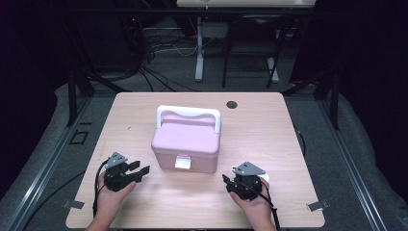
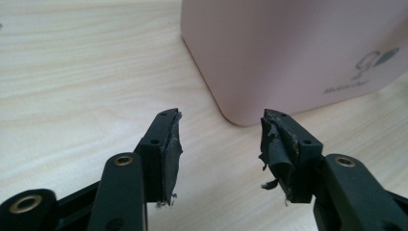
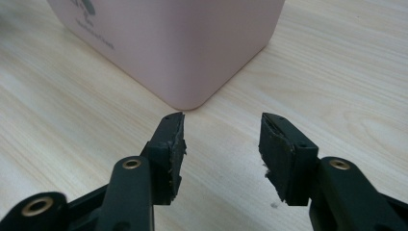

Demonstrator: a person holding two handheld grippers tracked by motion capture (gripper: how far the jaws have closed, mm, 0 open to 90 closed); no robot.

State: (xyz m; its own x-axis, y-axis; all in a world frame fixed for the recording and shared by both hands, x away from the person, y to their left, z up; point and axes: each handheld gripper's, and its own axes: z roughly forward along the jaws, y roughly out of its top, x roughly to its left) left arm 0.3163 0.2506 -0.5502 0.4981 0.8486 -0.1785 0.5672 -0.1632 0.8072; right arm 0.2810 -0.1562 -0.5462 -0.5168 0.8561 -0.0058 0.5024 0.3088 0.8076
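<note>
pink box sits between left gripper and right gripper, both spread, empty

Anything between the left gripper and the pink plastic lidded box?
Nothing: bare light wood table between the open left gripper and the pink plastic box, seen in the left gripper view.

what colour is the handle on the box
White, on a pink box; the handle shows best in the high view.
</note>
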